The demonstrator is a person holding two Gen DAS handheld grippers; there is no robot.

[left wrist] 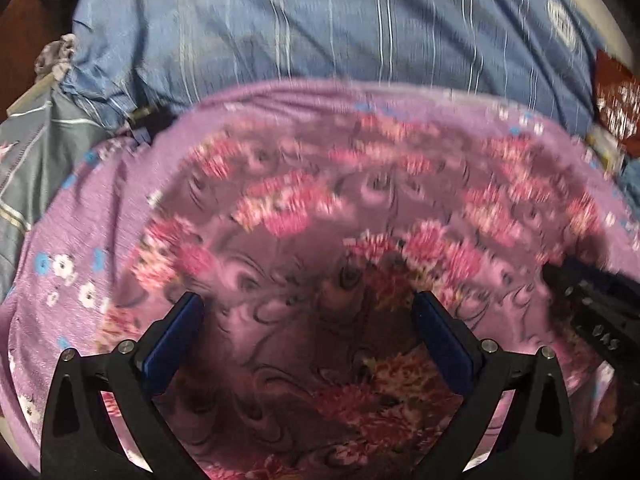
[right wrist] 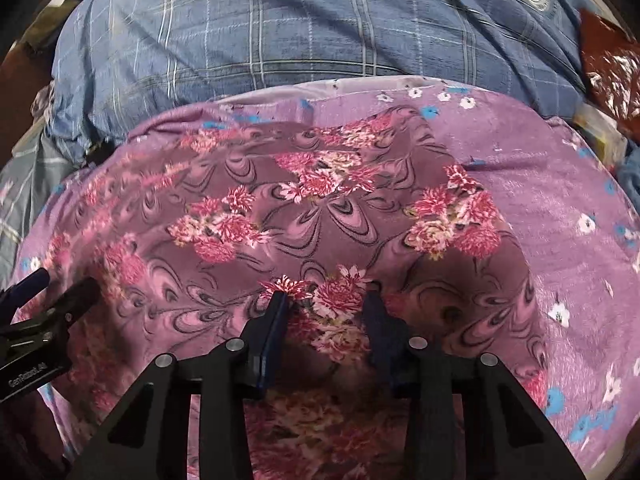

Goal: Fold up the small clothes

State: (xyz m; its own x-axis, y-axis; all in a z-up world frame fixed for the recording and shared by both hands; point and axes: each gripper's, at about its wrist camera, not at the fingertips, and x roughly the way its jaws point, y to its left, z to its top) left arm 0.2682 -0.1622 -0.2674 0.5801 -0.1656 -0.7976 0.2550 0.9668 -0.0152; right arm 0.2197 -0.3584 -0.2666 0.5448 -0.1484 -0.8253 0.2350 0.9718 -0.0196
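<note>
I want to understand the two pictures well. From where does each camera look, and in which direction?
Left wrist: on the left gripper, looking down at the floral garment; own open fingers and right gripper show.
Right wrist: on the right gripper, same downward look; own fingers and left gripper show.
Shared: garment, purple sheet, blue bedding.

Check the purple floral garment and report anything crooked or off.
The floral garment is not square: its far edge runs slanted across the lighter purple sheet, and a pale corner of the sheet is flipped up behind it. Nothing torn or spilled.
</note>
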